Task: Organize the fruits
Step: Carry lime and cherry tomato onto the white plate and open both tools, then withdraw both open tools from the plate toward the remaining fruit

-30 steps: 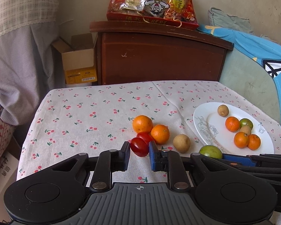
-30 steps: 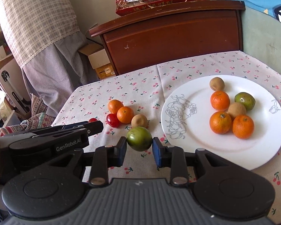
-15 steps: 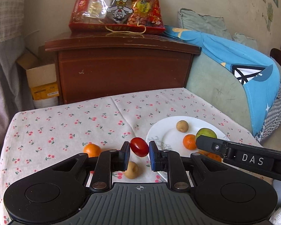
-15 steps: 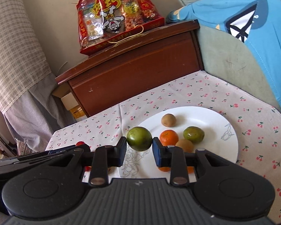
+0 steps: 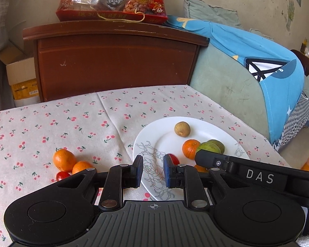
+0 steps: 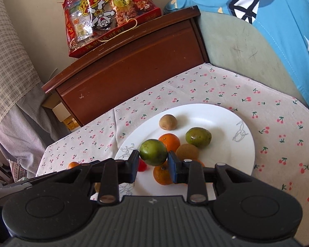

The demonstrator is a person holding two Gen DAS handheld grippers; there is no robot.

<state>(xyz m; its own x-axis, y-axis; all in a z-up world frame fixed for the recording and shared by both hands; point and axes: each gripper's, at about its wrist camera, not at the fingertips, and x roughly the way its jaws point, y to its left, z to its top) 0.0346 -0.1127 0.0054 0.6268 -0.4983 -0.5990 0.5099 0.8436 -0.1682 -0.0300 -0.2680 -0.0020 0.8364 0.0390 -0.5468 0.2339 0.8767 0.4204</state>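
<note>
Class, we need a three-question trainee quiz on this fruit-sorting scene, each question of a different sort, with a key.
1. True or false: the right tool grips an orange.
2. What sits on top of the wooden cabinet? A. a red snack bag B. a white plate C. a cardboard box
3. Short answer: what is between the fingers of the left tool?

Key
1. False: it grips a green fruit above the white plate.
2. A
3. Nothing: only the plate shows through the gap.
</note>
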